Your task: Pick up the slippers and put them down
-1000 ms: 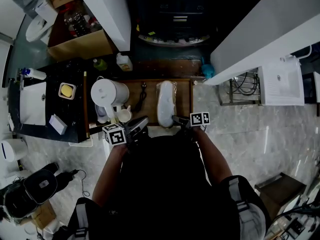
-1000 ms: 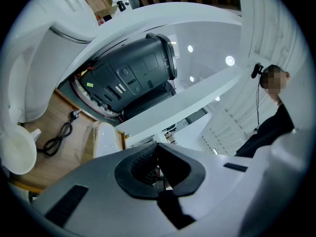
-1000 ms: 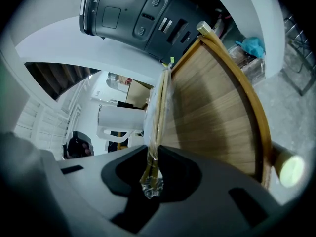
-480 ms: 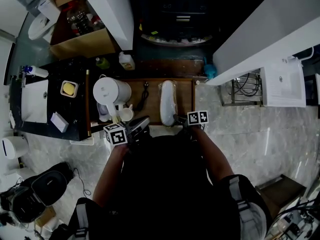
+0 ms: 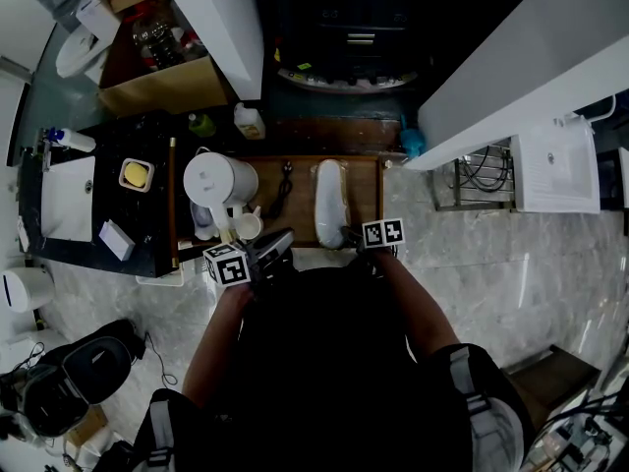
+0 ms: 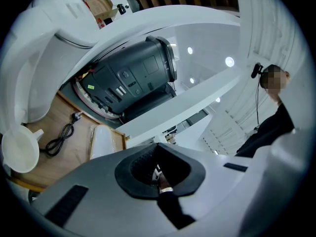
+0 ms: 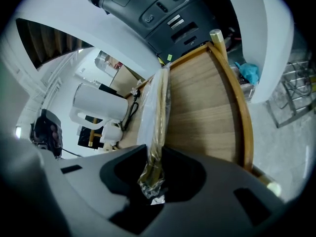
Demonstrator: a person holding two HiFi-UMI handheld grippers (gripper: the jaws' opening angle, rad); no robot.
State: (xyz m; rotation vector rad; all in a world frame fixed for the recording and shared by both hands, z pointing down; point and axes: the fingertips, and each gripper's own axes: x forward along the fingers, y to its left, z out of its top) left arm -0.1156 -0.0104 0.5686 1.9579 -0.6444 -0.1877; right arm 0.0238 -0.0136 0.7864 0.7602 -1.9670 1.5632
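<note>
While its jaws are opening, the right gripper (image 7: 153, 181) has the crumpled end of a clear plastic wrapper between them, and the pads seem to be touching that bunched film. The wrapper covers the white slippers (image 5: 329, 202), which lie lengthwise on a wooden tray (image 5: 366, 190), their near end at the gripper's tips. The gripper tilts downward, and its marker cube (image 5: 383, 232) sits just behind the tray's near edge.

The left gripper (image 6: 159, 177) is clenched on itself, jaws drawn together, and it grasps nothing. It is held close to the person's body, near the tray's left corner and apart from the slippers.

On the tray, a black power cord (image 5: 283, 187) lies just left of the slippers. Further left stands a white kettle (image 5: 211, 180), with a small white cup (image 5: 246, 226) touching its near side. Beyond the tray's far edge sits a large dark grey machine (image 7: 148, 9). A pale marble floor (image 5: 491, 264) spreads to the right.
</note>
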